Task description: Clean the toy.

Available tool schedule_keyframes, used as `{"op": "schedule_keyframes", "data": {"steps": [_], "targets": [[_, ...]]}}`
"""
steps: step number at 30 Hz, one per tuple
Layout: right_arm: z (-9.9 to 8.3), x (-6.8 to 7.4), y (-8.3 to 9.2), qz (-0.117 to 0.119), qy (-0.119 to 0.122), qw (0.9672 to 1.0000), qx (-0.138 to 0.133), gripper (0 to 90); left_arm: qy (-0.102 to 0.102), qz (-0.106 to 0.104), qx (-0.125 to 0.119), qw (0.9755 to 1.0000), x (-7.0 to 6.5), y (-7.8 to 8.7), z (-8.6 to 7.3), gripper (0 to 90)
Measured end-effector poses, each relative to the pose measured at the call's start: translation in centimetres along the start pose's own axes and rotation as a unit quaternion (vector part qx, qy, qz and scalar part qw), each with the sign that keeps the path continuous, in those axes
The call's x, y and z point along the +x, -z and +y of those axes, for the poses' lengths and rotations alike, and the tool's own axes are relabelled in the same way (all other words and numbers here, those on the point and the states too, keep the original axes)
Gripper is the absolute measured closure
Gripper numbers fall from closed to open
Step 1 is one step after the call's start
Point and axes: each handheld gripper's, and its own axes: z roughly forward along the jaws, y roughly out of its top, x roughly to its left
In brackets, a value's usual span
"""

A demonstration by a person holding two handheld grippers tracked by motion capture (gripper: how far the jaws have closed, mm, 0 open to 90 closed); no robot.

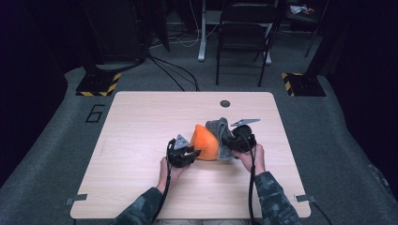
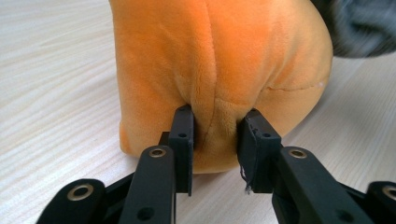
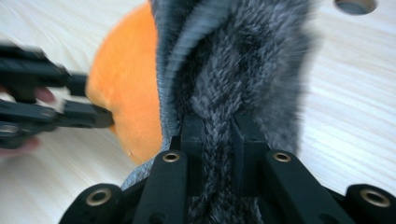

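Left gripper (image 2: 215,135) pinches orange plush (image 2: 219,60); right gripper (image 3: 219,135) clamps grey knit (blurred) (image 3: 233,60).

The worktop (image 1: 141,140) is evenly lit from above while the room around lies dark; the right gripper view is motion-blurred, the left gripper view sharp.

My left gripper (image 2: 215,140) view cuts the orange plush (image 2: 219,70) off at twelve o'clock, and a blurred grey knit (image 2: 362,28) runs out at one o'clock. In my right gripper (image 3: 218,140) view, motion smears the knit's (image 3: 243,60) fur and the other gripper at nine o'clock.
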Motion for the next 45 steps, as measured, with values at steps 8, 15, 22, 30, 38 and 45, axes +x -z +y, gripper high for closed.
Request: {"op": "schedule_keyframes", "data": {"steps": [8, 15, 22, 30, 38, 45], "targets": [[-0.2, -0.2, -0.8, -0.003, -0.002, 1.0000, -0.004, 77.1, -0.032, 0.032, -0.010, 0.9989, -1.3, 1.0, 0.4, 42.3], [-0.2, -0.2, -0.8, -0.004, 0.003, 1.0000, -0.004, 77.1, -0.068, 0.058, 0.016, 0.9959, -2.6, -0.3, 0.4, 40.7], [-0.1, -0.1, -0.8, -0.003, -0.001, 1.0000, -0.009, 77.1, -0.048, 0.048, 0.001, 0.9977, -1.5, -0.4, 0.1, 71.6], [0.2, -0.6, 0.0, -0.004, -0.002, 0.9998, -0.017, 77.0, -0.038, 0.037, -0.012, 0.9985, -1.3, 0.2, 0.6, 79.1], [1.5, 0.1, 2.5, 0.009, -0.001, 0.9987, -0.050, 77.0, -0.010, 0.012, -0.024, 0.9996, -1.6, 1.5, 1.3, 79.5], [2.2, 3.4, 2.0, 0.025, 0.045, 0.9978, -0.042, 76.7, -0.011, 0.008, -0.019, 0.9997, -2.0, 1.5, 1.3, 79.0]]}}
